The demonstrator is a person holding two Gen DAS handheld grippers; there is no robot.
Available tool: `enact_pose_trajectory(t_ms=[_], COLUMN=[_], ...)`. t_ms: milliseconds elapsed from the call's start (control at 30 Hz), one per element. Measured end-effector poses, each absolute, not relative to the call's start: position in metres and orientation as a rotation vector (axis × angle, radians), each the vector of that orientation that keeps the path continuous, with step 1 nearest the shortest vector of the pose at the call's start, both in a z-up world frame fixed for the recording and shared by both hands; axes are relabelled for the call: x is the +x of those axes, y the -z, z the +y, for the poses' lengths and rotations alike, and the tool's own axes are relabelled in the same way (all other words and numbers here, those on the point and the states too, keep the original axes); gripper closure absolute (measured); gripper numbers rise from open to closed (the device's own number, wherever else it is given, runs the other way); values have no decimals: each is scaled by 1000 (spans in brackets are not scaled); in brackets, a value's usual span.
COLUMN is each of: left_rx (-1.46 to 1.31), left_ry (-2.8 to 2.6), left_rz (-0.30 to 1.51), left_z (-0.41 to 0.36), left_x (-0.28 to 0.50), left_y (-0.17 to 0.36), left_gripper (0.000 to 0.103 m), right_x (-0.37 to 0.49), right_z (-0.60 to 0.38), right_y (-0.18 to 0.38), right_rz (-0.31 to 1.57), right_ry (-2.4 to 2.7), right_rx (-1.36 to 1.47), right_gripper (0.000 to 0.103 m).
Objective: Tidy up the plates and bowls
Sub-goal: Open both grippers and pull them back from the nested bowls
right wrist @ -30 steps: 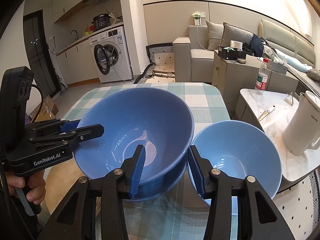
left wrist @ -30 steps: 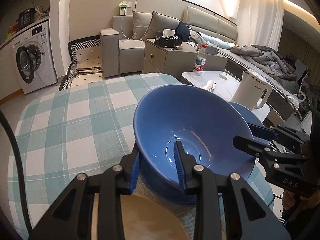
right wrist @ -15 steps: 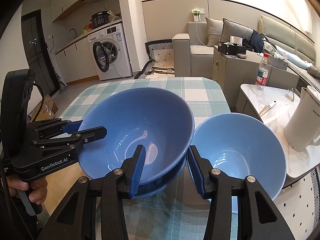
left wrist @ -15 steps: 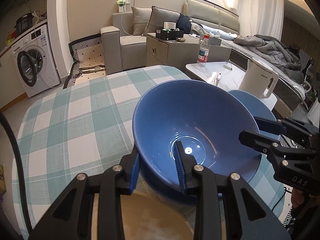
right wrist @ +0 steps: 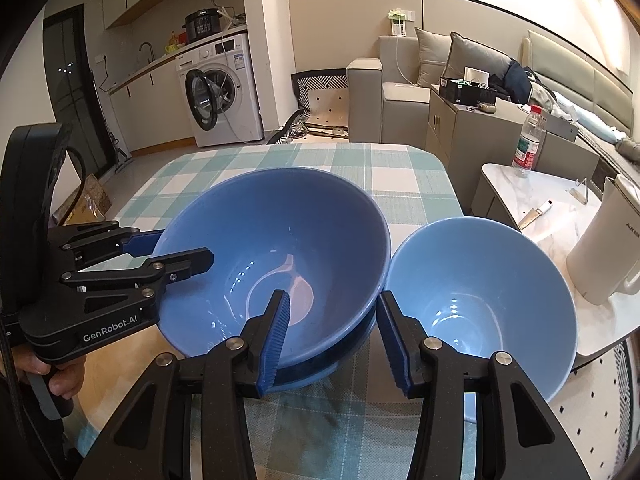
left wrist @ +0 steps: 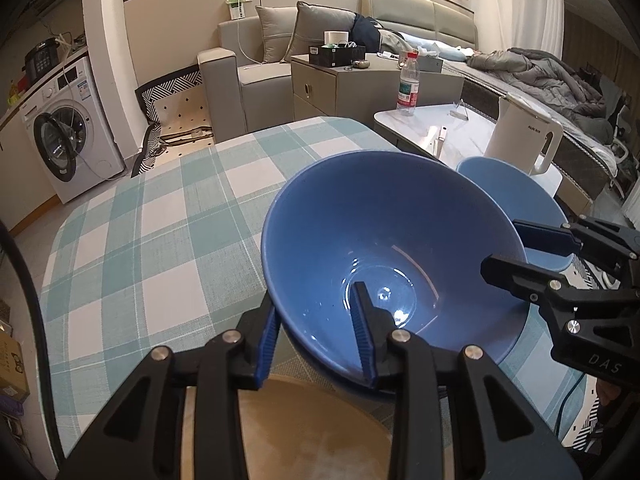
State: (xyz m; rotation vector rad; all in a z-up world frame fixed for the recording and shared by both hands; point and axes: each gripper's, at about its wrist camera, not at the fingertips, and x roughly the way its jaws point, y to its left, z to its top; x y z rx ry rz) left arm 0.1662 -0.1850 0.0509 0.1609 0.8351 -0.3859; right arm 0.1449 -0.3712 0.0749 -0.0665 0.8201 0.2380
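A big blue bowl (left wrist: 384, 240) (right wrist: 280, 240) rests tilted in another blue bowl (right wrist: 320, 372) on the checked table (left wrist: 160, 220). My left gripper (left wrist: 318, 340) has one finger inside and one outside the bowl's near rim, still open wide. It also shows in the right wrist view (right wrist: 176, 250). My right gripper (right wrist: 334, 336) is open around the bowl's right rim, and it shows in the left wrist view (left wrist: 516, 252). A lighter blue bowl (right wrist: 480, 300) (left wrist: 516, 196) stands just to the right. A tan plate (left wrist: 300, 428) lies under my left gripper.
A white kettle (right wrist: 604, 252) and a water bottle (right wrist: 528, 144) stand on a low marble table (right wrist: 532, 188) to the right. The table's right edge (right wrist: 448, 184) is close to the light bowl. A sofa, cabinet and washing machine (right wrist: 220, 96) are beyond.
Both views have drawn back and up a little, and the big bowl sits slightly lower in the frames. Both grippers keep their places at the bowl's rim.
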Motion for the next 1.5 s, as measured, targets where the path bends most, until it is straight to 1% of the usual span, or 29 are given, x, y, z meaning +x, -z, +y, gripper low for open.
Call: enact_pose_trajectory(t_ms=[233,300,433,733,900,1067,1200,1367,1433,1467,1500], left_rx=[178,183,195,214,222,219,211,193,175,167,161], left_ry=[382,380,378,379,384,381,378,384,391,393,393], left_rz=[844,845,848,855,859,863,873,893,895,894,892], left_z=[-187,-188,-189,-190,-192,-192,-190,-187,-185,-184,-184], left_x=[166,166,165,164,163,164,165,166,166,166,166], left_y=[-48,-48,-47,-46,-45,-44,-43,-39,-39,-40,-42], left_gripper=[69,67,64,57,50,48,47,46,45,43,39], right_x=[146,146,144,143,143,143,143,141,141,140,140], right_z=[-368,-367,-365,-361,-360,-360,-363,-362,-362,-362,-362], right_y=[-70,-69,-68,-64,-64,-62,-62,-63,-63,-64,-65], right_rz=[831,837,835,843,840,849,855,848,845,840,837], right_ry=[-232,-232,-239,-242,-245,-252,-278,-282,-285,-285,-286], right_rx=[-82,-86,-93,-102,-103,-98,-67,-71,-74,-76,-76], right_gripper=[56,56,51,51,49,49,40,37,34,32,27])
